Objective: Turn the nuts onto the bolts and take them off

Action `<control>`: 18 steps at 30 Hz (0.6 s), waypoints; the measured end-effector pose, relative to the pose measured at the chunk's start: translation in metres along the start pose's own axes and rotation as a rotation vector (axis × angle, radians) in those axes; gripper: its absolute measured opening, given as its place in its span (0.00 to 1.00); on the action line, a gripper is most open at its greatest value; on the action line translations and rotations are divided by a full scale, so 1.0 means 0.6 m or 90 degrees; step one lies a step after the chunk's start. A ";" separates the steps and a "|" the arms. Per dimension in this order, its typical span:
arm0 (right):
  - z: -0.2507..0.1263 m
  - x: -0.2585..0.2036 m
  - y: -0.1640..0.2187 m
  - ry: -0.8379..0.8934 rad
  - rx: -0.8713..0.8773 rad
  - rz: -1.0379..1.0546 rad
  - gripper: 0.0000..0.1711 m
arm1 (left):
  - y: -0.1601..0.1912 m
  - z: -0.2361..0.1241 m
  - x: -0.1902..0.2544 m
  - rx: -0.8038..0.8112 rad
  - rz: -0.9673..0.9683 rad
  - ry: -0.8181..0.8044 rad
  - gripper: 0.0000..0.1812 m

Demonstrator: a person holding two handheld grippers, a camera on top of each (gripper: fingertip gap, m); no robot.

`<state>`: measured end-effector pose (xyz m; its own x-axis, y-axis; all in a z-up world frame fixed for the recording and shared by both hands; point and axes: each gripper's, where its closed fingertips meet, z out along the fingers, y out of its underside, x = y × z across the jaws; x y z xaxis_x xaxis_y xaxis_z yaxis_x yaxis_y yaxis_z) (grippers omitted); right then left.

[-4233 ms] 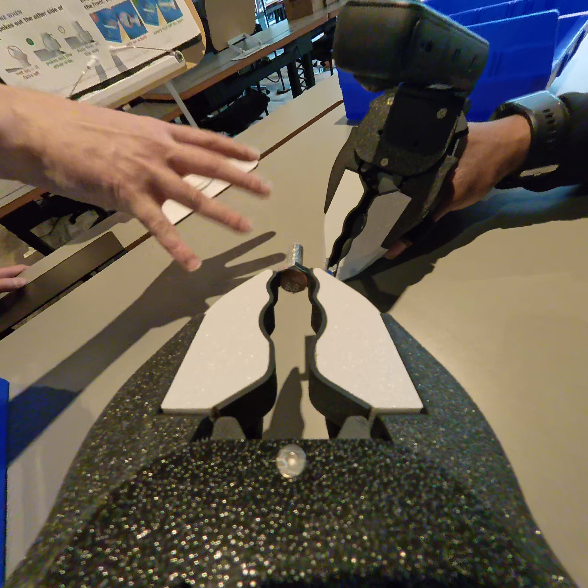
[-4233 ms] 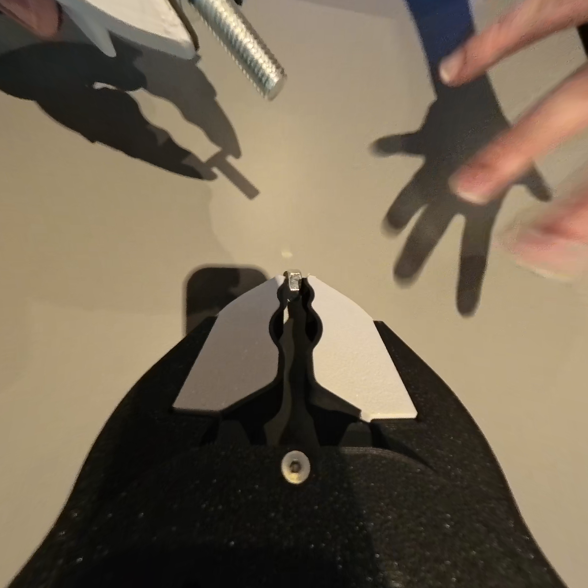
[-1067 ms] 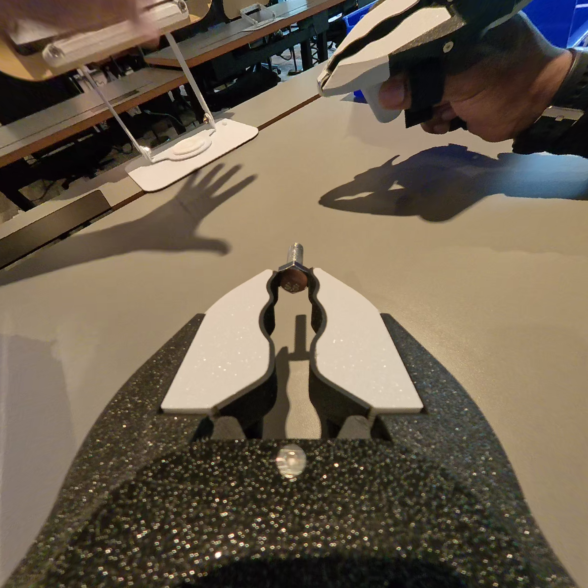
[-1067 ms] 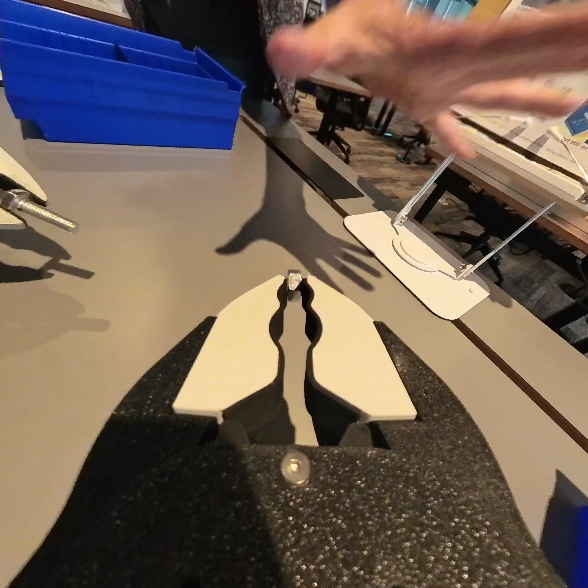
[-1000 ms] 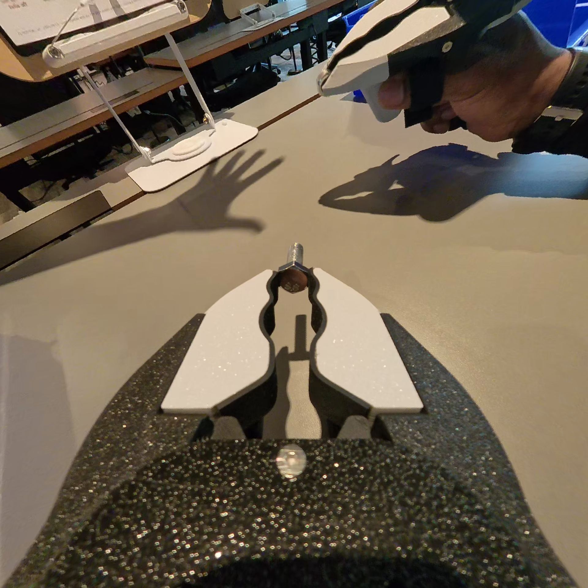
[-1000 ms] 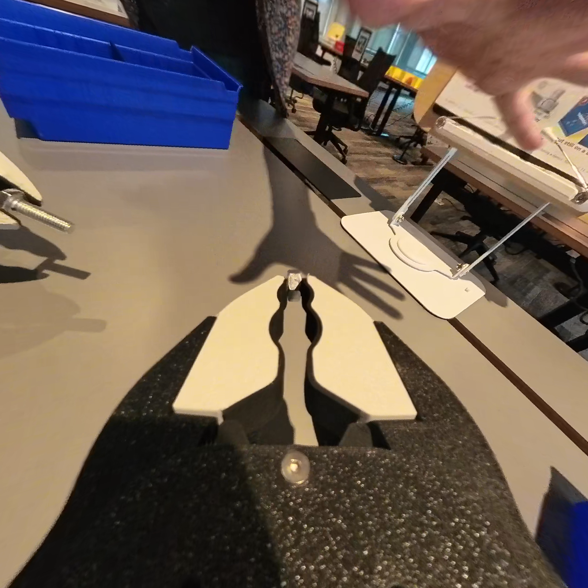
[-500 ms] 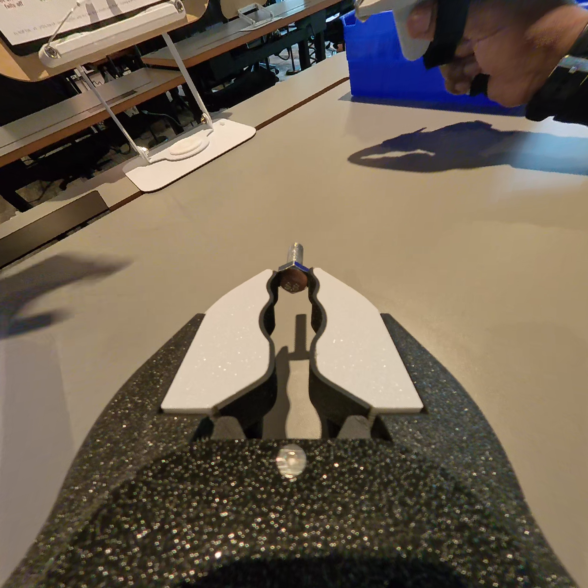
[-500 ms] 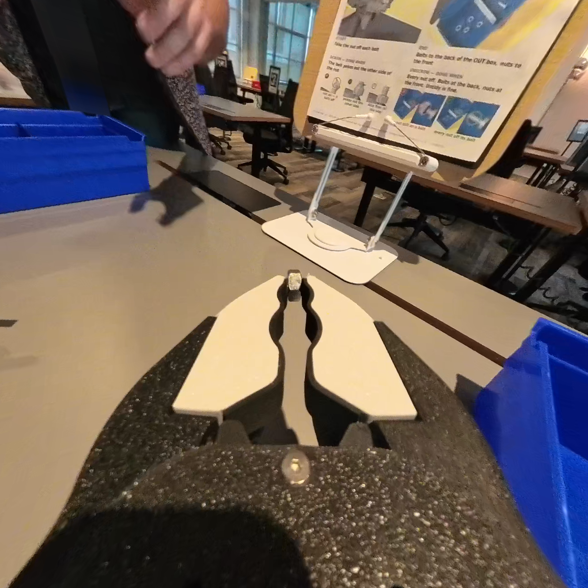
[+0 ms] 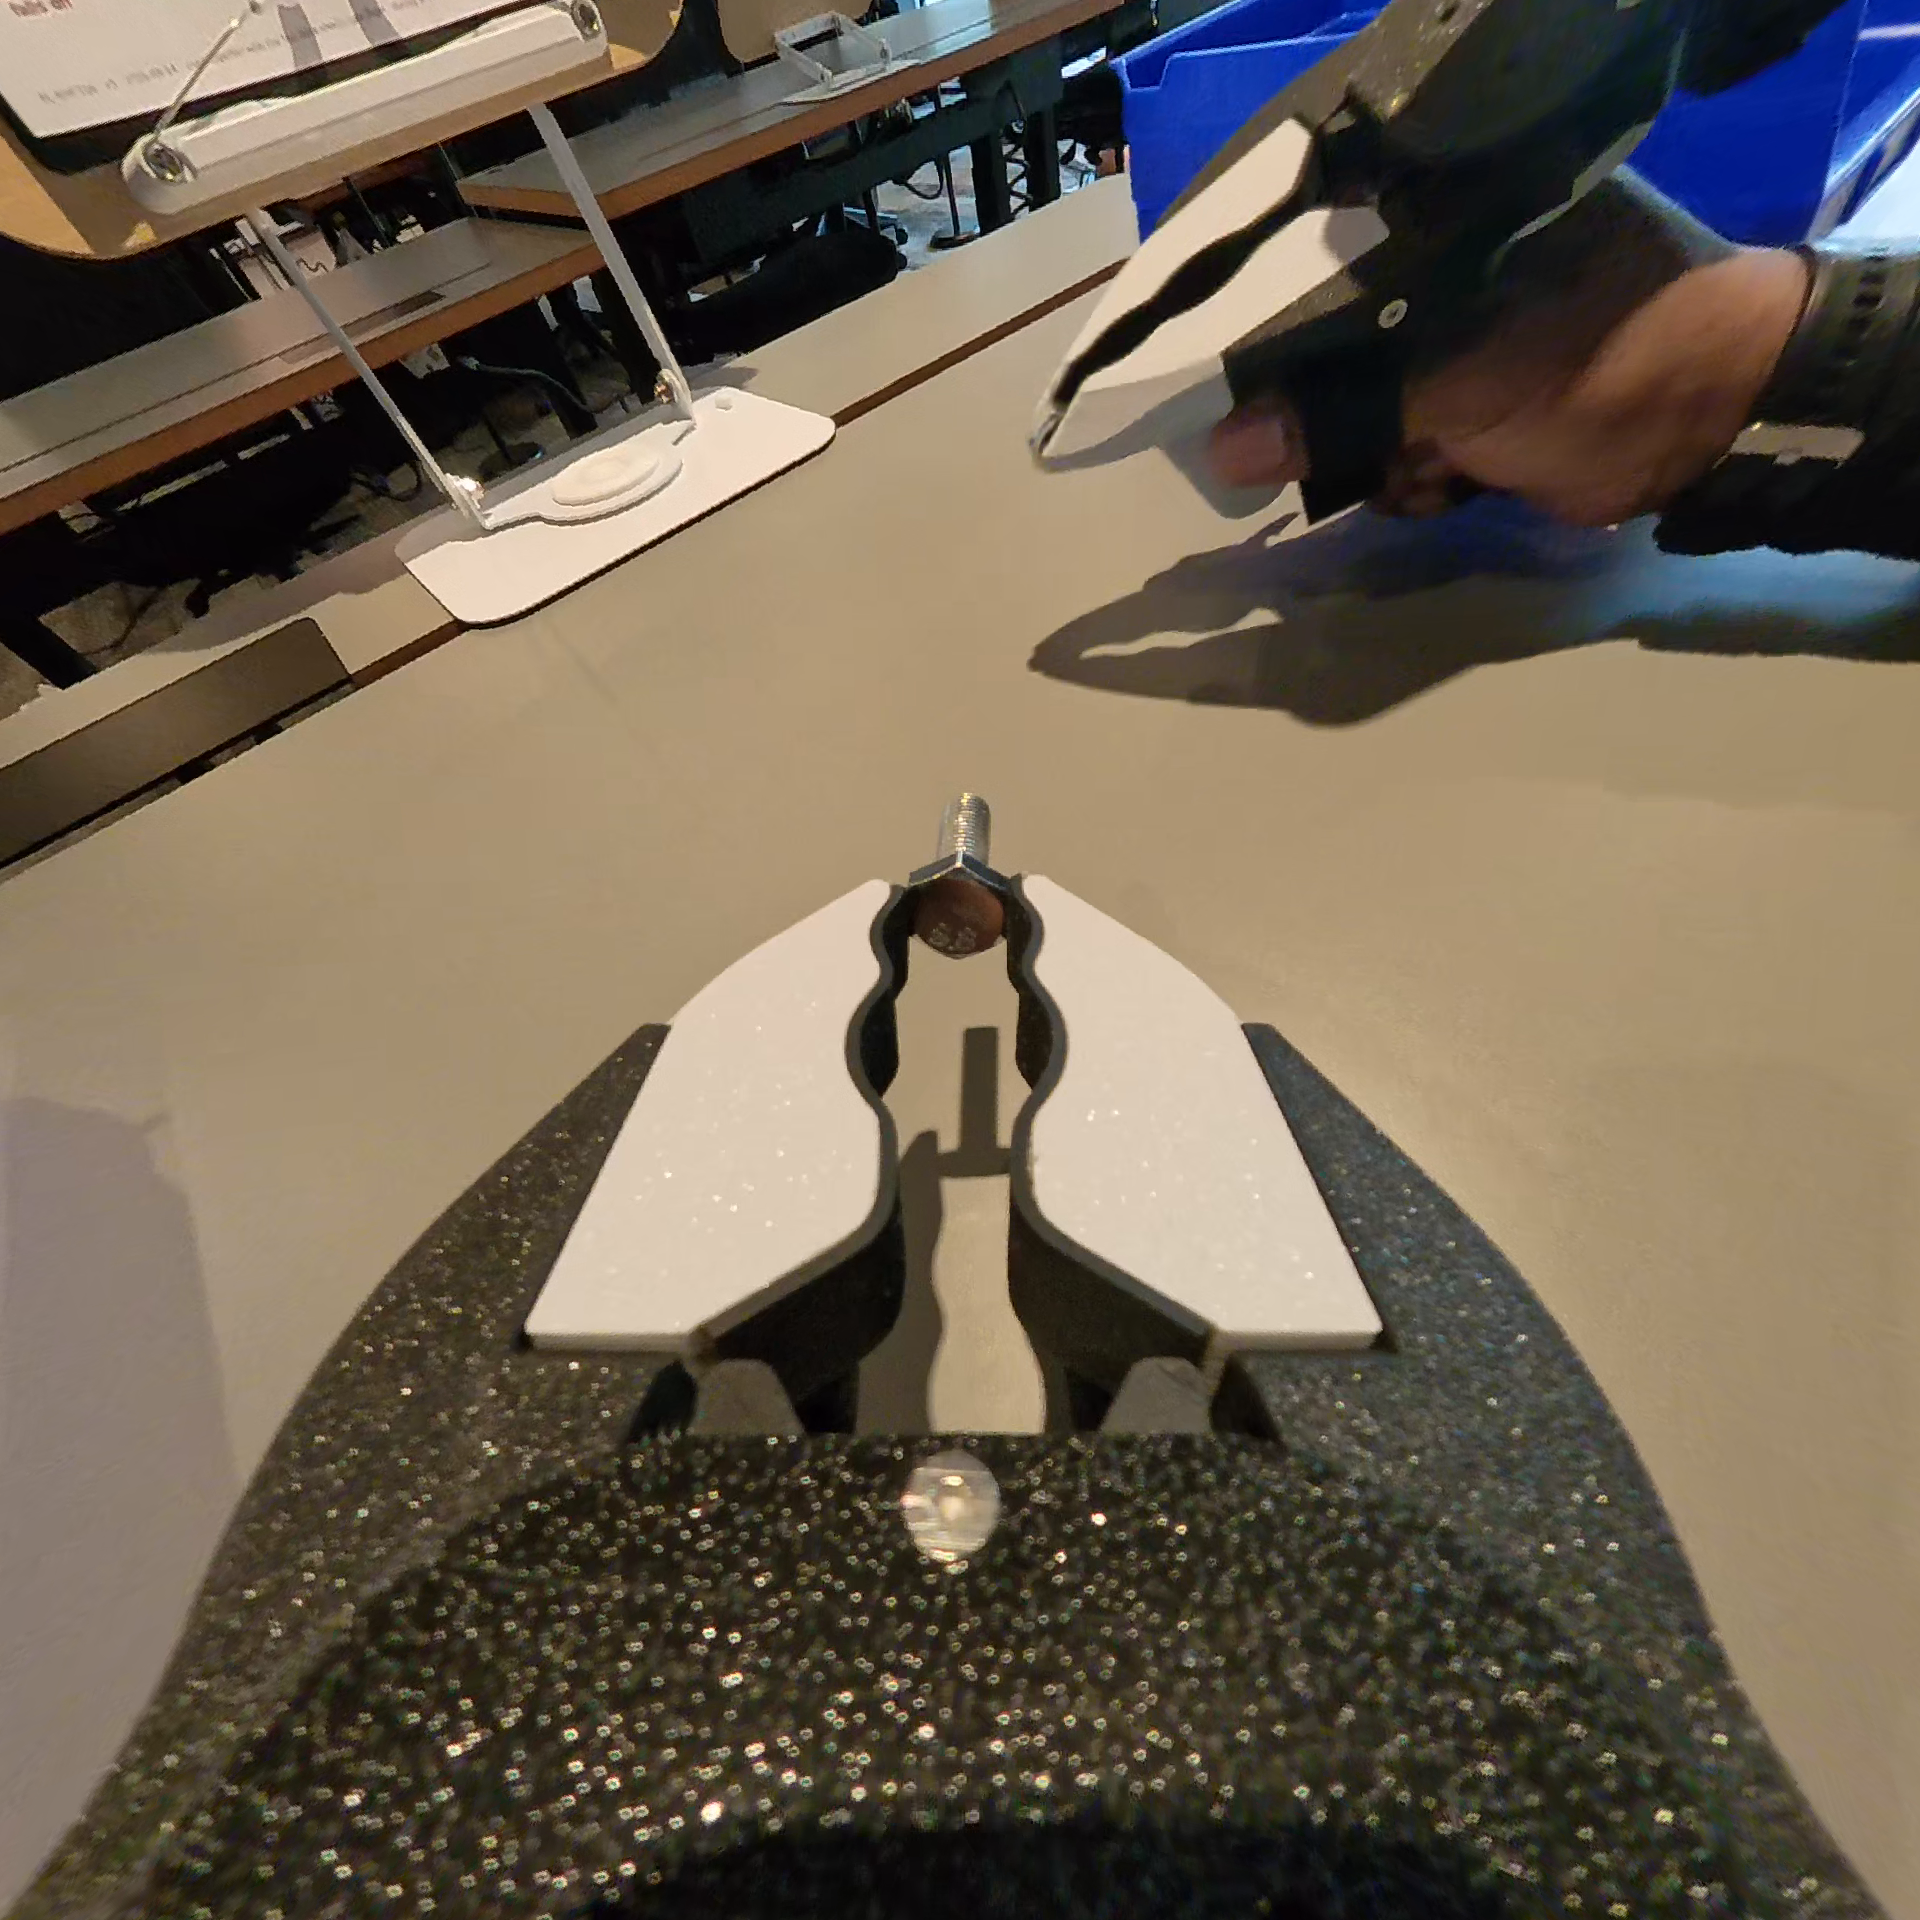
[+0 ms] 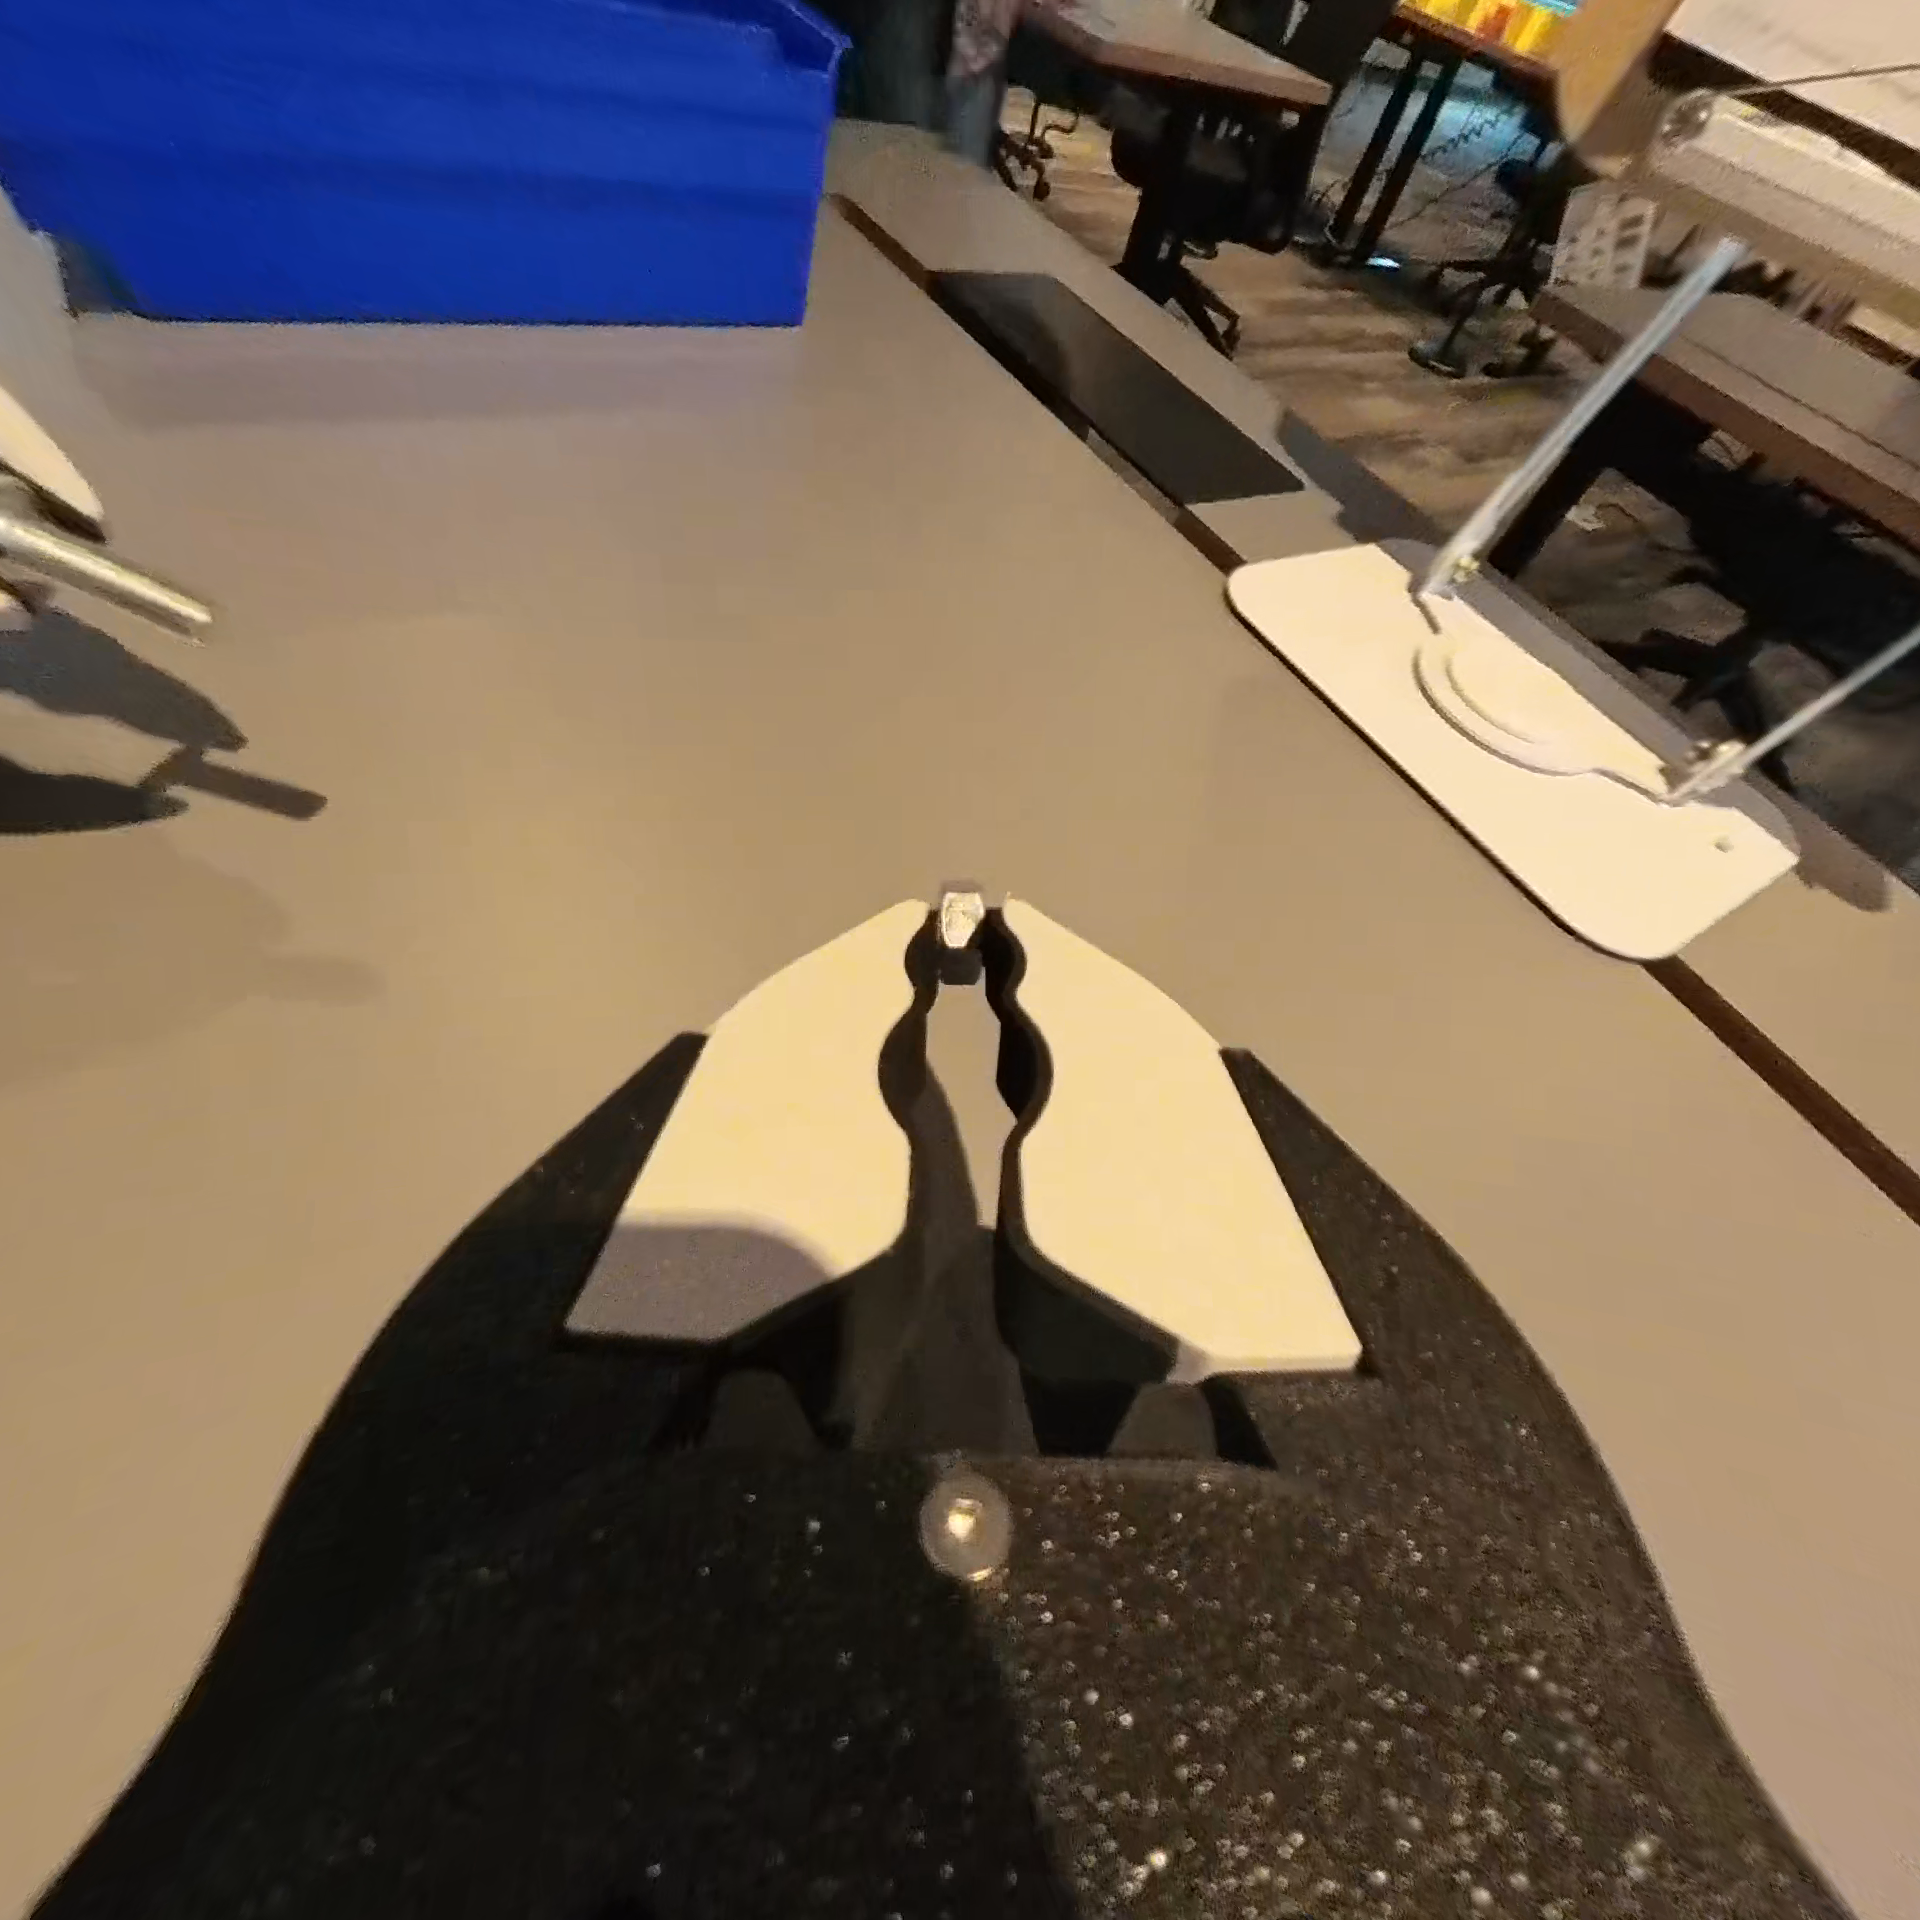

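Two parts, one in each tool, and neither yet meeting the other. My left tool [image 9: 958, 894] is clamped on the bolt [image 9: 961, 873] by its hex head, the threaded shank pointing forward and away from me, above the counter [image 9: 1351, 987]. My right tool [image 10: 961, 914] is clenched on the nut [image 10: 958, 930], pinched at the very fingertips. In the left wrist view the right tool sits up and to the right of the bolt, well apart from it, its tips pointed leftward.

I judge this the approach before threading: the nut has to be brought to the bolt's free end, its bore lined up square with the shank, then turned on. A tilted start would likely cross the threads, and the tip grip on the nut looks slim.

Room is generous. The counter between the tools lies bare; the blue bin [image 10: 416, 156] stands at the far side, the white stand base [image 10: 1507, 727] near the counter's edge, both well clear.
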<state>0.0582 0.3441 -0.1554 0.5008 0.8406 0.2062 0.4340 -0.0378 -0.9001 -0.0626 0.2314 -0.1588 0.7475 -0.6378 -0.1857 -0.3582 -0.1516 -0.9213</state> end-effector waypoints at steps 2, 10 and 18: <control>0.004 -0.005 -0.003 -0.004 0.000 0.002 0.05 | 0.001 -0.001 -0.001 0.001 -0.003 0.001 0.09; 0.008 -0.006 0.012 -0.005 -0.019 -0.002 0.05 | 0.000 -0.002 -0.001 0.003 -0.004 0.003 0.10; 0.013 -0.014 0.018 -0.011 -0.039 -0.012 0.05 | 0.001 -0.001 -0.004 -0.004 0.002 -0.003 0.10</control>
<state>0.0527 0.3405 -0.1696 0.4794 0.8506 0.2161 0.4886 -0.0541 -0.8708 -0.0648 0.2325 -0.1591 0.7489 -0.6349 -0.1901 -0.3637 -0.1539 -0.9187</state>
